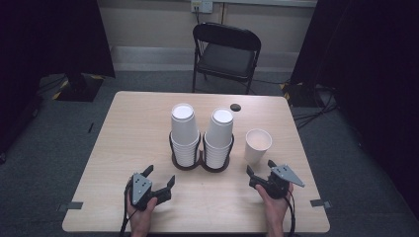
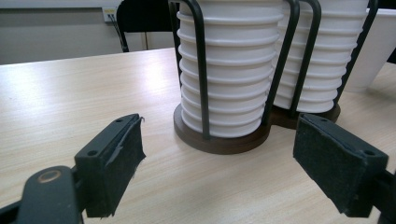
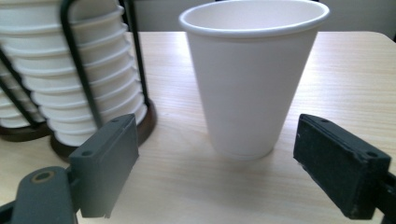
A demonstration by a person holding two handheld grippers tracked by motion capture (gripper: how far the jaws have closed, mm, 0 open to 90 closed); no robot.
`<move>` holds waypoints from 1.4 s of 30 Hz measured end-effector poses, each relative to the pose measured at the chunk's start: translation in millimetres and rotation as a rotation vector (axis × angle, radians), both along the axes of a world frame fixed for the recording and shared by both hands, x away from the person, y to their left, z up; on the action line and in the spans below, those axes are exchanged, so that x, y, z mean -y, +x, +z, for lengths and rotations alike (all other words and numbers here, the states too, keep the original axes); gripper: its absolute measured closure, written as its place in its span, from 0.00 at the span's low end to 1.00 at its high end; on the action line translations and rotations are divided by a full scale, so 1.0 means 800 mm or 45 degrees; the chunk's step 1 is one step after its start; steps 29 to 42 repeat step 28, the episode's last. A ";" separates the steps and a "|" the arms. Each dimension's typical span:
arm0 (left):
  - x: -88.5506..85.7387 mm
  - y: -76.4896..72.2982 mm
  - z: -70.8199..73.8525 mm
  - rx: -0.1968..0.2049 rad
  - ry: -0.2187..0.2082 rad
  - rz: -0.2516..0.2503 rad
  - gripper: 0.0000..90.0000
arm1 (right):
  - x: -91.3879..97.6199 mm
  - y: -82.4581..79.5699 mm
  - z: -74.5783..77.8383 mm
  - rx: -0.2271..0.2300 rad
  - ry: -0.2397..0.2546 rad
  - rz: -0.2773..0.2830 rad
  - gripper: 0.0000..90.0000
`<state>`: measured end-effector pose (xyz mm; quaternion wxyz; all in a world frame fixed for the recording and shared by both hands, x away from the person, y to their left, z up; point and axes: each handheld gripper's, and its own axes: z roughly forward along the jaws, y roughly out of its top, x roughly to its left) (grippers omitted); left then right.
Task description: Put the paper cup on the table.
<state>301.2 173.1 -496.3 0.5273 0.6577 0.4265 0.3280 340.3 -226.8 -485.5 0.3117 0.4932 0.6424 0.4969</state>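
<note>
On the pale wooden bench (image 1: 133, 128) in the high view, a dark two-ring holder (image 1: 199, 163) stands near the middle and keeps two stacks of upside-down white cups (image 1: 184, 132) upright, so one cup can be lifted off without the pile toppling. Just beside the holder, on its right, a single paper cup (image 1: 257, 145) stands apart, mouth up. The left claw (image 1: 160, 183) rests low on the bench in front of the holder with its jaws spread; the right claw (image 1: 259, 174) sits just short of the single cup, jaws likewise apart — probably lined up for a grasp. A folding chair (image 1: 226, 52) stands beyond the far edge.

Seen from the left gripper view, the left claw (image 2: 217, 154) gapes wide and holds nothing. It faces the nearer stack of cups (image 2: 231, 65), whose ribbed rims sit inside the holder's dark wire uprights (image 2: 200, 70) on a round brown base — the wires are what keep the stack straight.

Along the right gripper view, the right claw (image 3: 217, 158) is parted on either side of the lone paper cup (image 3: 250, 79), which stands upright and empty on the bench, near but untouched. The pads (image 3: 112, 163) are level with its lower wall, a sensible height for a steady hold. The cup stacks (image 3: 70, 70) lie off to the left.
</note>
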 end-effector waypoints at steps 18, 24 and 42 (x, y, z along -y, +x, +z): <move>0.000 -0.007 0.000 -0.032 -0.011 0.024 0.18 | -0.054 -0.057 0.004 0.157 0.052 0.151 0.17; 0.004 -0.008 0.001 -0.021 0.037 0.039 0.18 | -0.072 -0.065 -0.007 0.162 0.056 0.183 0.16; 0.005 -0.010 0.001 -0.003 0.053 0.036 0.18 | -0.077 -0.064 -0.013 0.158 0.043 0.177 0.15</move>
